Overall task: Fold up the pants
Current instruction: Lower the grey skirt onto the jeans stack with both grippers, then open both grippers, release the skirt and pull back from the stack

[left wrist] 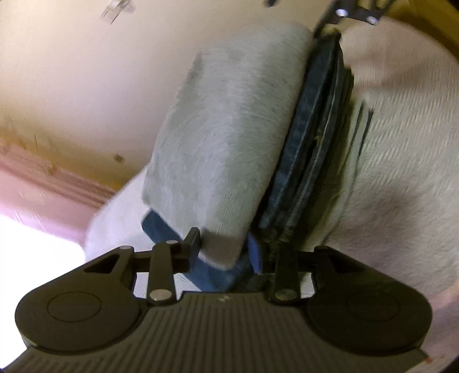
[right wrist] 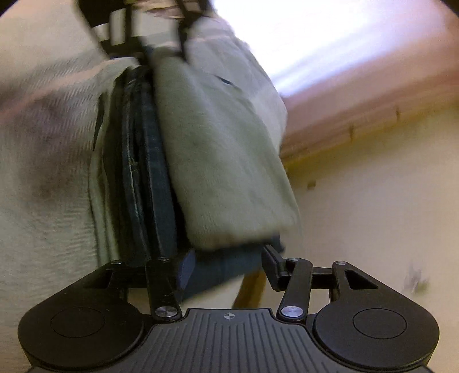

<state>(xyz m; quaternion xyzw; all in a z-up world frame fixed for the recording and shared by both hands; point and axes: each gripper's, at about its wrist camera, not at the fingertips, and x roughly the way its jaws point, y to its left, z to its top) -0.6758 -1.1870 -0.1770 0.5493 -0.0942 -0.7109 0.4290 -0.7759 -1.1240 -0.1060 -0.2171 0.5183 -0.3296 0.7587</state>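
Observation:
The pants point(left wrist: 223, 137) are a thick folded bundle, pale grey outside with dark blue denim layers point(left wrist: 312, 137) showing along the edge. My left gripper point(left wrist: 226, 252) is shut on the bundle's near end, with cloth filling the gap between its fingers point(left wrist: 194, 241). In the right wrist view the same pants point(right wrist: 218, 160) run away from the camera, and my right gripper point(right wrist: 229, 268) is shut on their dark blue end. Each view shows the other gripper's black frame at the bundle's far end point(left wrist: 355, 14) point(right wrist: 137, 25). Both views are motion-blurred.
Pale woven cloth point(left wrist: 401, 149) point(right wrist: 43, 172) lies beside the bundle; I cannot tell if it belongs to the pants. Behind are a cream wall point(left wrist: 71, 86) point(right wrist: 373, 200), a pink moulding point(left wrist: 57, 183) point(right wrist: 358, 109) and a bright glare point(right wrist: 315, 34).

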